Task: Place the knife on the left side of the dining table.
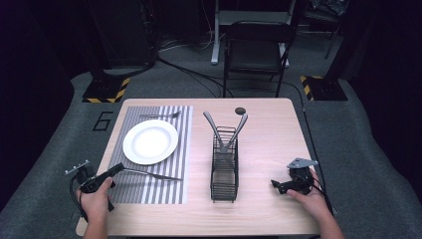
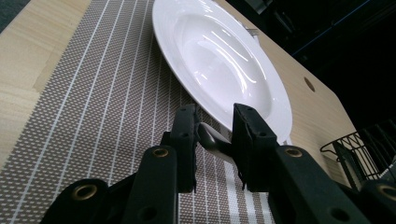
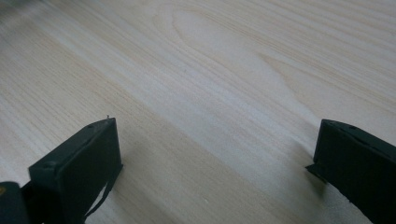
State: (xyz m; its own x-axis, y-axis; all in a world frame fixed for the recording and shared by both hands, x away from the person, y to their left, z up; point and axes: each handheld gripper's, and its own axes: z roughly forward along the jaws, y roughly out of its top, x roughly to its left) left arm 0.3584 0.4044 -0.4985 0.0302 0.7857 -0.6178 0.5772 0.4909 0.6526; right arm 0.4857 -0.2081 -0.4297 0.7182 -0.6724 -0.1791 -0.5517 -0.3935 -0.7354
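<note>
A steel piece of cutlery (image 1: 152, 175) lies across the striped placemat (image 1: 164, 191), just below the white plate (image 1: 150, 141). Its rounded handle end (image 2: 211, 136) sits between the jaws of my left gripper (image 1: 118, 169), which stand slightly wider than the handle and rest loosely around it. The left gripper (image 2: 215, 135) is low over the mat, pointing toward the plate (image 2: 219, 60). My right gripper (image 1: 276, 185) hovers near the table's front right with its jaws wide apart. In the right gripper view, the right gripper (image 3: 215, 154) has only bare wood between its jaws.
A black wire caddy (image 1: 224, 172) stands mid-table with two steel utensils (image 1: 225, 130) leaning in it. A fork (image 1: 160, 115) lies on the mat beyond the plate. A dark round spot (image 1: 240, 110) marks the far table edge. A chair (image 1: 256, 50) stands behind the table.
</note>
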